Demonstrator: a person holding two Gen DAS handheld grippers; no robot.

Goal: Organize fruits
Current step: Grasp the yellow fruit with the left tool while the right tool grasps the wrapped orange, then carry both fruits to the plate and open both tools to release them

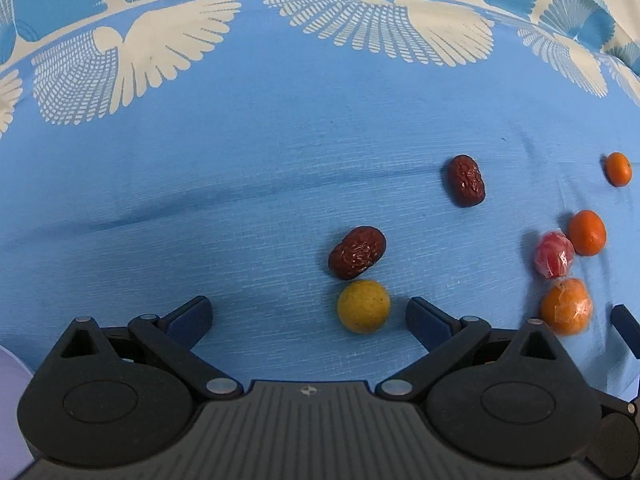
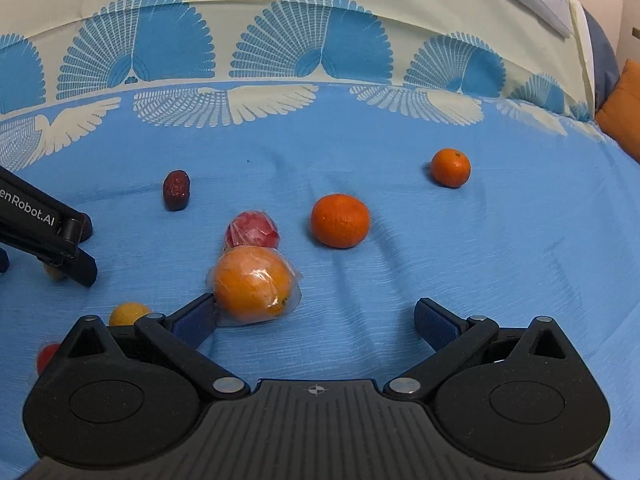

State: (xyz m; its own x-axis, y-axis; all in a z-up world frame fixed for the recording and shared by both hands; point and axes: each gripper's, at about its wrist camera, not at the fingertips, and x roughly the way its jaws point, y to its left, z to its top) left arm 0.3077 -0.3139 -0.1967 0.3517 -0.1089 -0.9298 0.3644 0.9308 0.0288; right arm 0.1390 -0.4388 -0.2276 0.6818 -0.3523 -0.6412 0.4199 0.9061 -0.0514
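The left gripper [image 1: 308, 318] is wide open and low over the blue cloth [image 1: 240, 200]. A small yellow fruit [image 1: 363, 306] sits between its fingers, closer to the right one, and nothing touches it. A wrinkly brown date [image 1: 357, 253] lies just past the yellow fruit, almost touching it. A second date [image 1: 465, 180] lies farther off to the right. The right gripper [image 2: 316, 316] is wide open too. A big orange in clear wrap [image 2: 253, 279] rests right against the tip of its left finger [image 2: 196, 322], and the right finger is well apart from it. A wrapped red fruit [image 2: 252, 230] sits just behind that orange. Two bare oranges lie farther out, a bigger one [image 2: 340, 220] and a smaller one [image 2: 451, 167]. Another yellow fruit [image 2: 127, 314] and a bit of something red [image 2: 46, 356] peek out beside the right gripper. Both grippers point forward across the cloth.
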